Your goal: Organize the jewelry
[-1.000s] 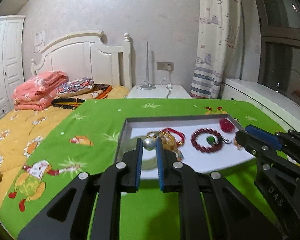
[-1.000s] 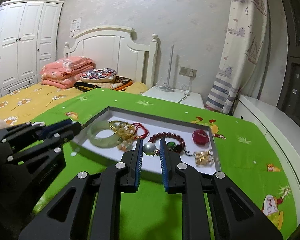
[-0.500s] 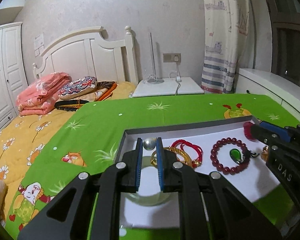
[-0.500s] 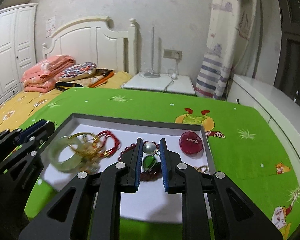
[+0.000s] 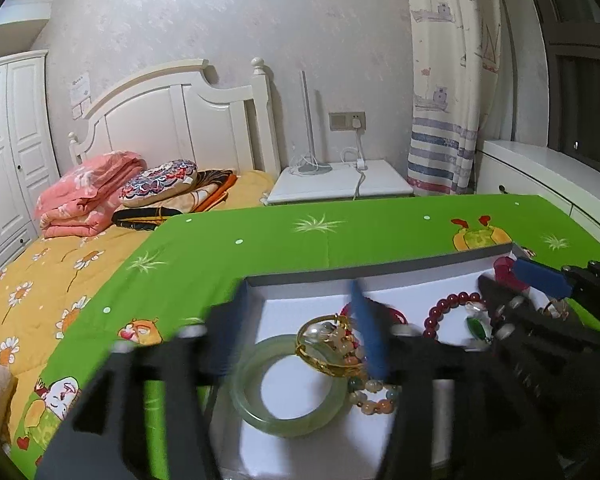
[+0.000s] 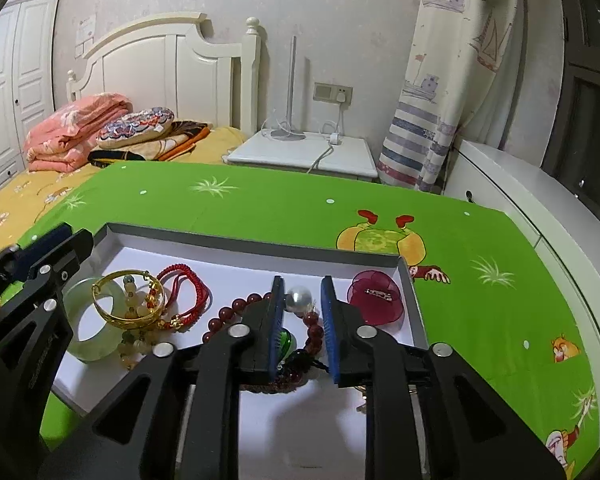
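Note:
A grey-rimmed tray (image 6: 240, 240) with a white floor lies on the green cloth. My right gripper (image 6: 302, 284) hovers over it with its jaws opening. A white pearl (image 6: 299, 298) sits between the pads against the left one, with a gap to the right one. Under it lie a dark red bead bracelet (image 6: 224, 314) and a green pendant (image 6: 286, 340). My left gripper (image 5: 300, 296) is blurred, its jaws opening wide with nothing between them. It hangs above the jade bangle (image 5: 260, 412) and the gold bangle (image 5: 320, 364).
In the tray also lie a red cord bracelet (image 6: 188, 296) and a red flower brooch (image 6: 374, 296). A bed with a yellow quilt (image 5: 40, 300) is to the left. A white nightstand (image 6: 300, 152), a curtain (image 6: 440, 120) and a white cabinet (image 6: 520, 184) stand beyond.
Both grippers have moved forward over the tray and their jaws have parted. The left one no longer grips its pearl. The right one's pads have come off its pearl.

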A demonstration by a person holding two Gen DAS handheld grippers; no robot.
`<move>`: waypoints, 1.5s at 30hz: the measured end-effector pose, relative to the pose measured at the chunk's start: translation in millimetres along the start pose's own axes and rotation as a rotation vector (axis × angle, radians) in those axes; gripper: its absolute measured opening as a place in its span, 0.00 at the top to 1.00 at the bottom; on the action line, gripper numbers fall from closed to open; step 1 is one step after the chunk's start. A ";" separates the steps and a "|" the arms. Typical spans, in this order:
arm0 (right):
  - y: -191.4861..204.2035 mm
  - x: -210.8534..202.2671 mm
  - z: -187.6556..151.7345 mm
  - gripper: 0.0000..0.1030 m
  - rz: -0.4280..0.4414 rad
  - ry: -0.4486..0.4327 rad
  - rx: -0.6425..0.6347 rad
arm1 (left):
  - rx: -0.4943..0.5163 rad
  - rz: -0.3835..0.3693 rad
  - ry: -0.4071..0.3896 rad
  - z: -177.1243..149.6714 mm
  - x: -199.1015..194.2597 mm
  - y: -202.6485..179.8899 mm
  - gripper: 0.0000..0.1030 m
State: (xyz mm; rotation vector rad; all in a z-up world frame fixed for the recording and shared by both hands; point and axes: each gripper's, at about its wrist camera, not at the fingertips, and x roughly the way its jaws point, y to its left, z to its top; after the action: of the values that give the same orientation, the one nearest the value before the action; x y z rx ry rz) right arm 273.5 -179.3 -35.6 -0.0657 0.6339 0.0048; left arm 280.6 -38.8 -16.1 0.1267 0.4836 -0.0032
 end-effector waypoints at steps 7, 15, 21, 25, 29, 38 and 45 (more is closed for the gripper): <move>4.2 -0.1 -2.4 0.47 0.013 0.000 -0.001 | -0.018 -0.006 -0.019 0.1 -3.8 1.4 0.28; 3.9 -4.5 -6.0 0.47 0.019 -0.002 0.011 | -0.067 -0.016 -0.035 -2.6 -10.5 13.3 0.10; 1.1 -8.3 -8.6 0.45 0.022 -0.005 0.023 | -0.081 -0.035 -0.037 -6.5 -19.9 16.1 0.05; -0.5 -22.1 -15.8 0.39 0.020 -0.023 0.020 | -0.077 -0.056 -0.013 -13.9 -27.8 18.8 0.05; -4.3 -36.5 -23.6 0.32 0.025 -0.047 0.018 | -0.073 -0.052 -0.042 -19.6 -47.0 21.1 0.05; -6.7 -77.9 -45.7 0.27 0.027 -0.102 0.014 | -0.045 -0.062 -0.085 -36.0 -97.0 16.1 0.05; -9.5 -98.3 -62.6 0.26 0.025 -0.110 0.012 | -0.042 -0.086 -0.101 -44.4 -116.9 8.9 0.05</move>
State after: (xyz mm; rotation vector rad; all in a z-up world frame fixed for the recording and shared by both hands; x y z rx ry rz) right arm 157.5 -191.2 -27.1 -0.0454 0.5247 0.0285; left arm 156.8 -27.6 0.2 0.0637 0.3880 -0.0833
